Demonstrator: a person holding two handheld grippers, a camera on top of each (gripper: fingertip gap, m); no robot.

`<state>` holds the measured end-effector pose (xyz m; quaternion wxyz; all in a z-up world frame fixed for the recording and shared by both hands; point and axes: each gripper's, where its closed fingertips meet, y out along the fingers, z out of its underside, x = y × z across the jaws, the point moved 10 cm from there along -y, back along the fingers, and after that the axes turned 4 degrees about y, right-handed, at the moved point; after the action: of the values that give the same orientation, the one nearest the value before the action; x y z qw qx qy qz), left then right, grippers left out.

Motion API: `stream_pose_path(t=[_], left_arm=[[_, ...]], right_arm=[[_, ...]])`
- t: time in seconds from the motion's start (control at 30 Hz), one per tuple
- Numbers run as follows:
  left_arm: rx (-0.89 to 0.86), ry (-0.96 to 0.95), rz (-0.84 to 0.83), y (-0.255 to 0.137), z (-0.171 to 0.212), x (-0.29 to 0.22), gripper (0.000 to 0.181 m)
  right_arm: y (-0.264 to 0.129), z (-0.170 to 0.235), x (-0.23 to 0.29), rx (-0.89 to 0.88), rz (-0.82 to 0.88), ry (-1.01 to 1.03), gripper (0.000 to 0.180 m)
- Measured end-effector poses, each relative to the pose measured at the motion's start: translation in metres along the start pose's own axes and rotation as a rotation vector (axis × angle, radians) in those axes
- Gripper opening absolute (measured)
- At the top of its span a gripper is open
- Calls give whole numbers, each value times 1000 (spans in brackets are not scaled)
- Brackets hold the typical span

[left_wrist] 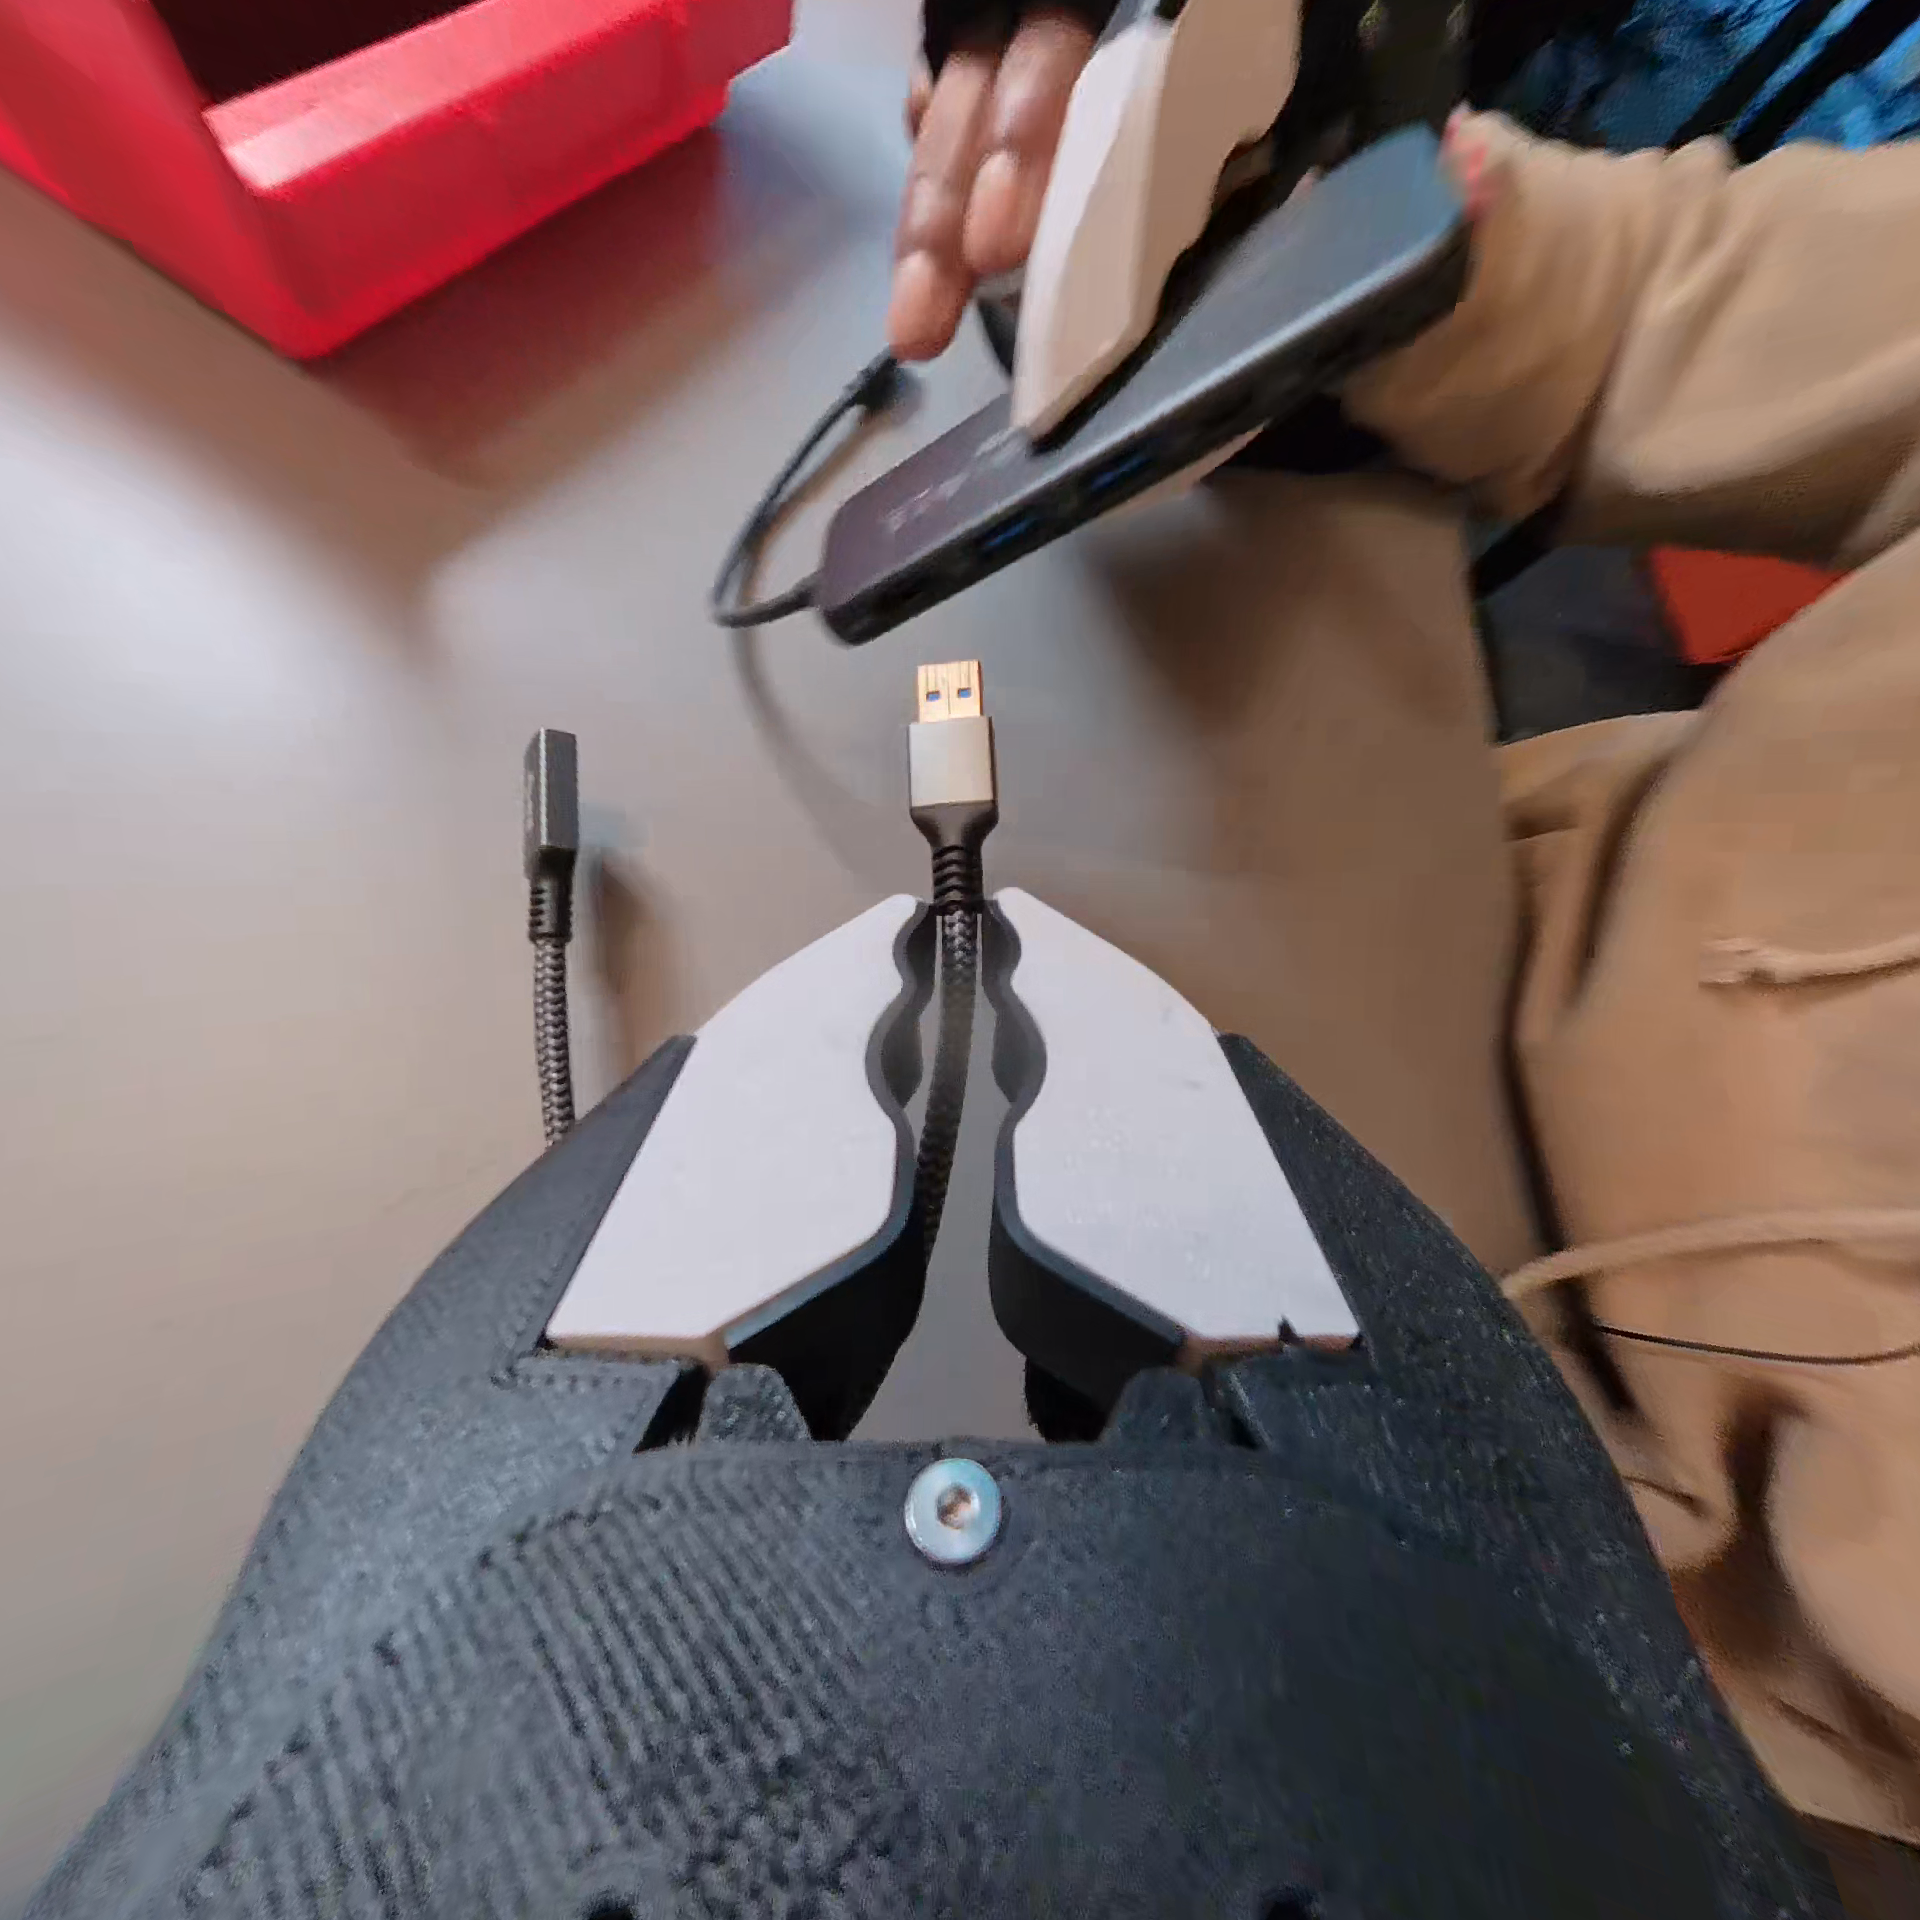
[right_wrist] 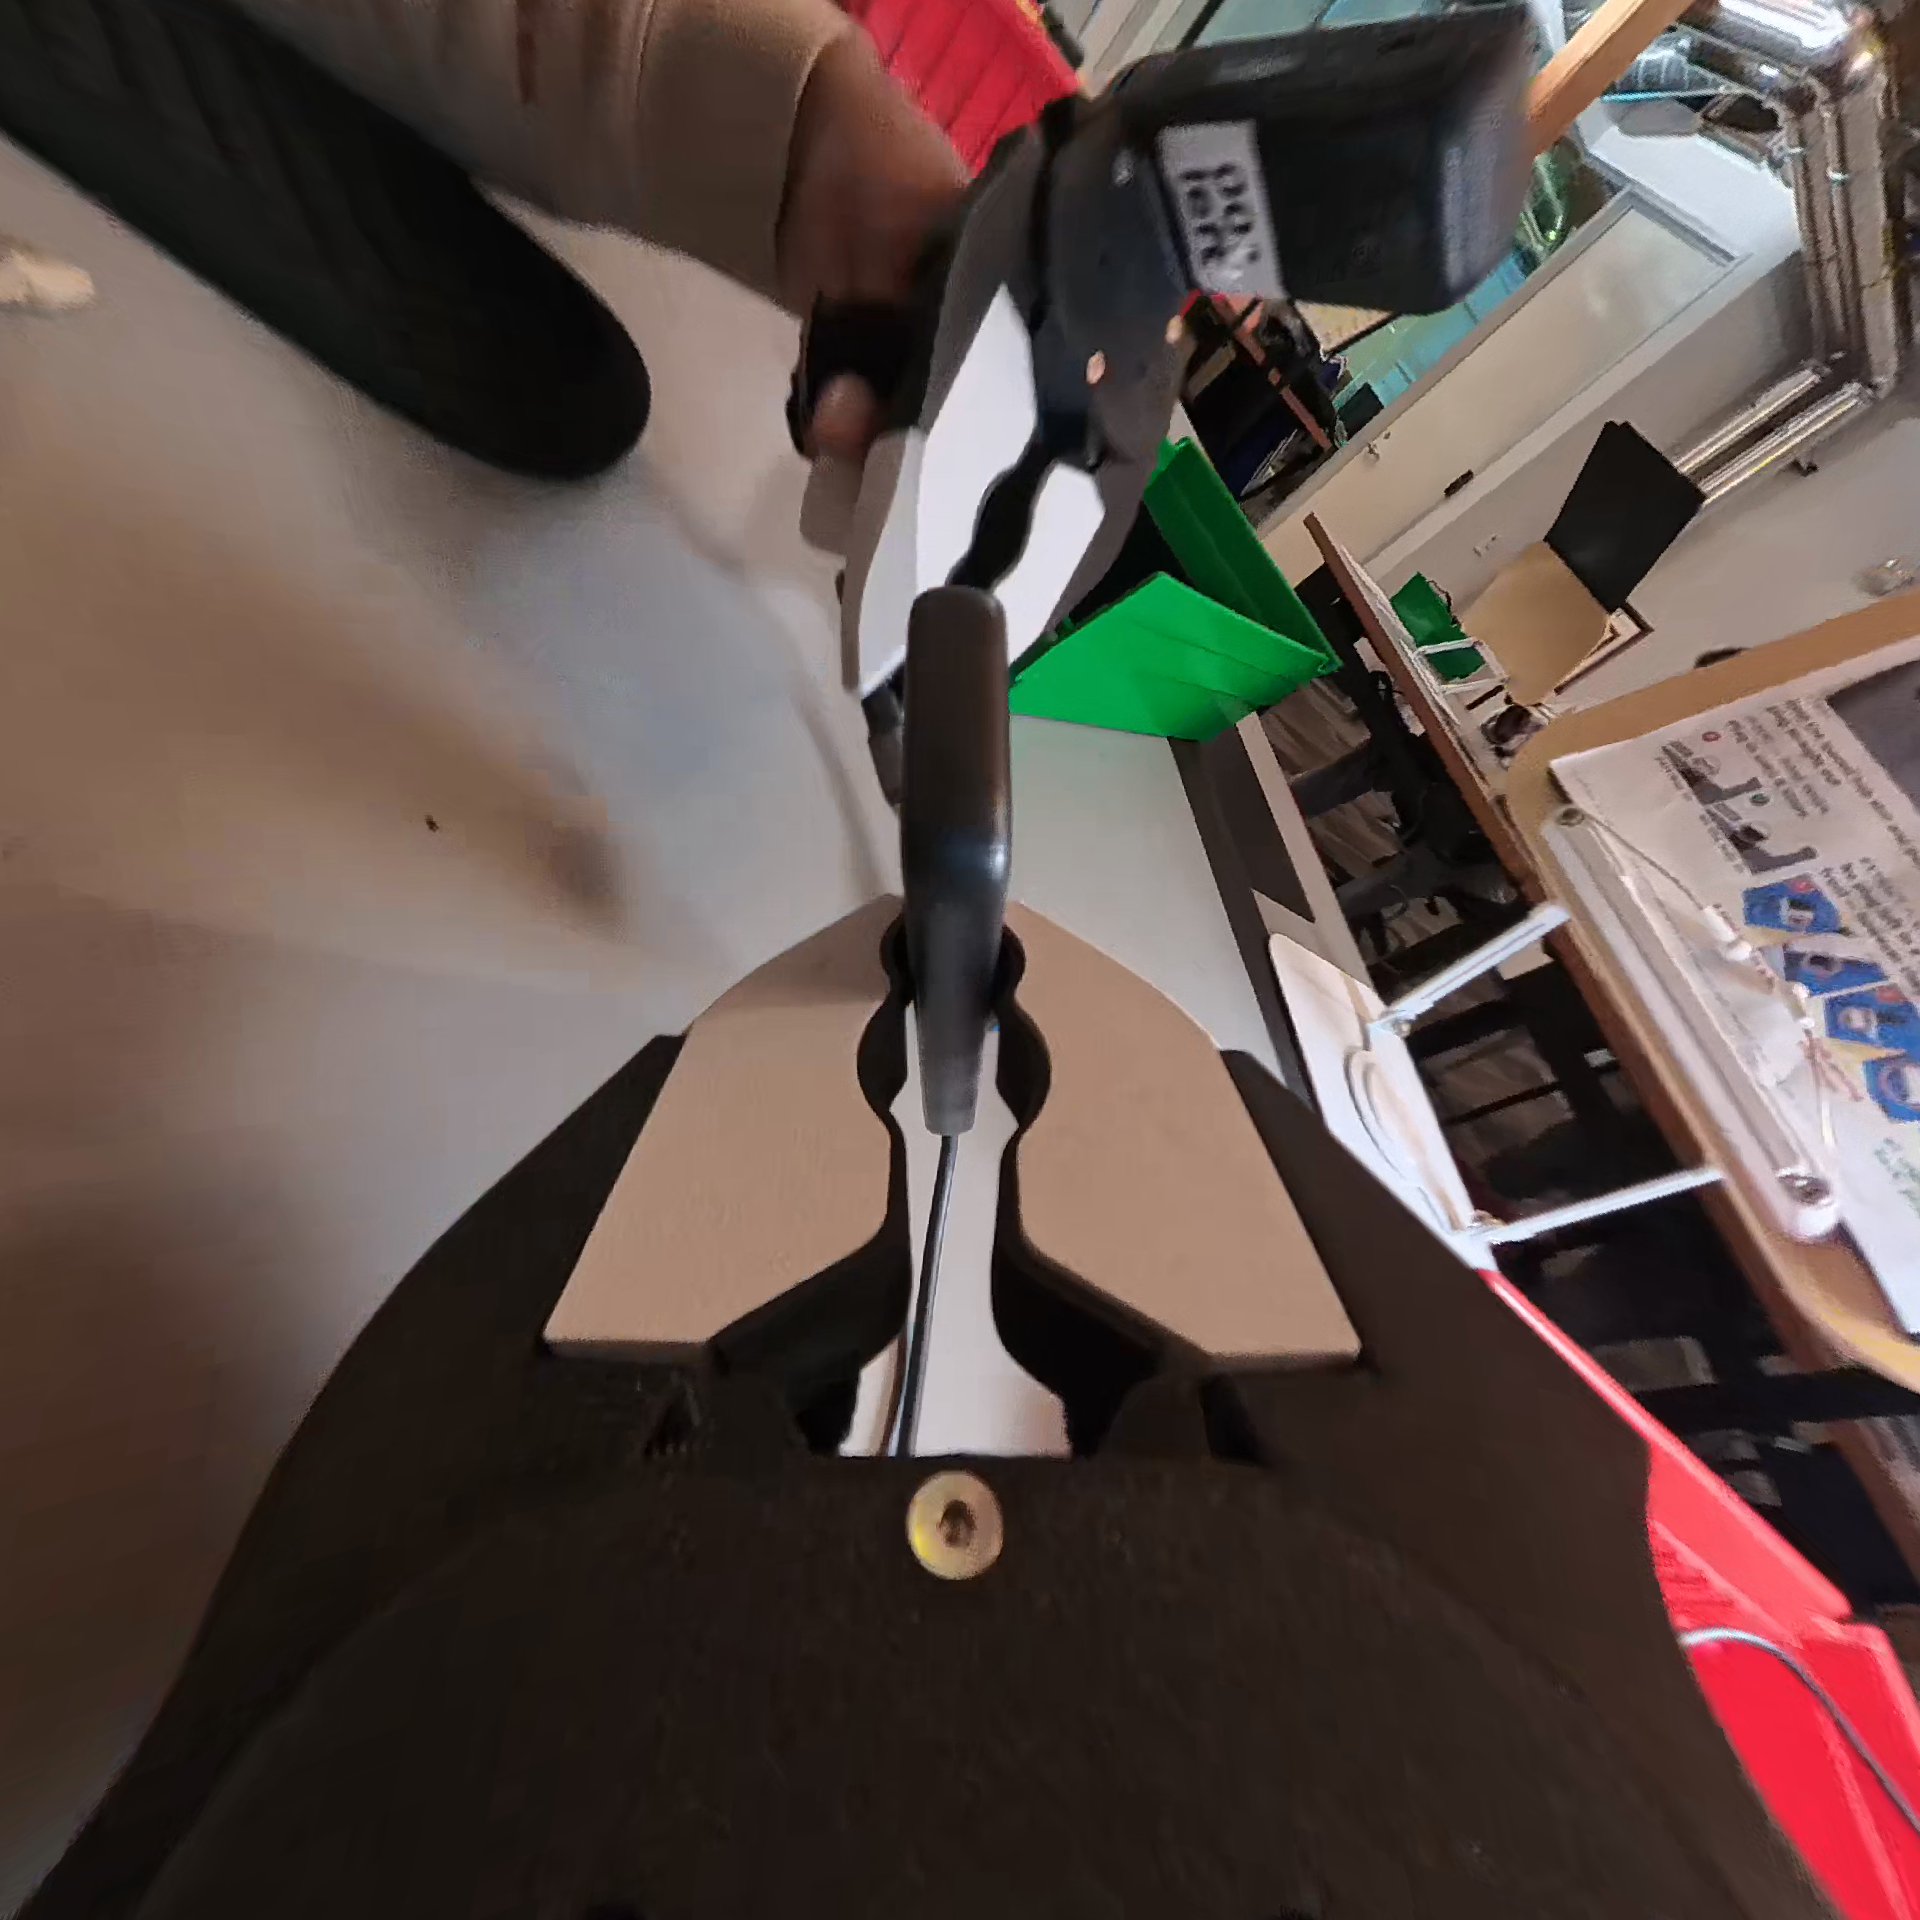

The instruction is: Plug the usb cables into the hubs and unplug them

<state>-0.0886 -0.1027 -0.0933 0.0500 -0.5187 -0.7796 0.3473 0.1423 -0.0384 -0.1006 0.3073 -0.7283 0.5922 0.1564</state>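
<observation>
My left gripper (left_wrist: 958, 906) is shut on a black braided USB cable (left_wrist: 951, 1039) just below its gold USB-A plug (left_wrist: 951, 743), which points up at the hub. The dark grey hub (left_wrist: 1164, 416) with blue ports hangs tilted just beyond the plug, not touching it. One pale finger (left_wrist: 1101, 239) of the right gripper lies across its top. In the right wrist view my right gripper (right_wrist: 954, 940) is shut on the hub (right_wrist: 956, 769), seen edge-on. The left gripper's pale finger (right_wrist: 914, 540) shows just behind it. The cable's other connector (left_wrist: 551, 800) sticks up at left.
The hub's thin black lead (left_wrist: 779, 520) loops down onto the grey table (left_wrist: 260, 727). A red bin (left_wrist: 364, 156) stands at the far left, and another red bin (right_wrist: 1766, 1621) at the lower right. A green bin (right_wrist: 1164, 655) sits behind. A person's beige sleeve (left_wrist: 1662, 416) fills the right side.
</observation>
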Motion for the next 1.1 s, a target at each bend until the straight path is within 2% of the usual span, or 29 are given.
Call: stream_pose_path(t=[0.03, 0.23, 0.43, 0.8, 1.1], left_arm=[[-3, -16, 35, 1, -2, -3, 9], [46, -62, 115, 11, -1, -8, 9], [61, -56, 140, 10, 0, -9, 9], [19, -49, 139, 6, -3, -11, 9], [-81, -105, 154, 6, -4, -7, 8]], right_arm=[[2, 0, 3, 22, 3, -37, 12], [14, -4, 20, 94, -2, -205, 12], [17, -4, 25, 127, -4, -269, 12], [21, -7, 32, 150, 28, -338, 12], [24, -4, 31, 196, 72, -283, 12]])
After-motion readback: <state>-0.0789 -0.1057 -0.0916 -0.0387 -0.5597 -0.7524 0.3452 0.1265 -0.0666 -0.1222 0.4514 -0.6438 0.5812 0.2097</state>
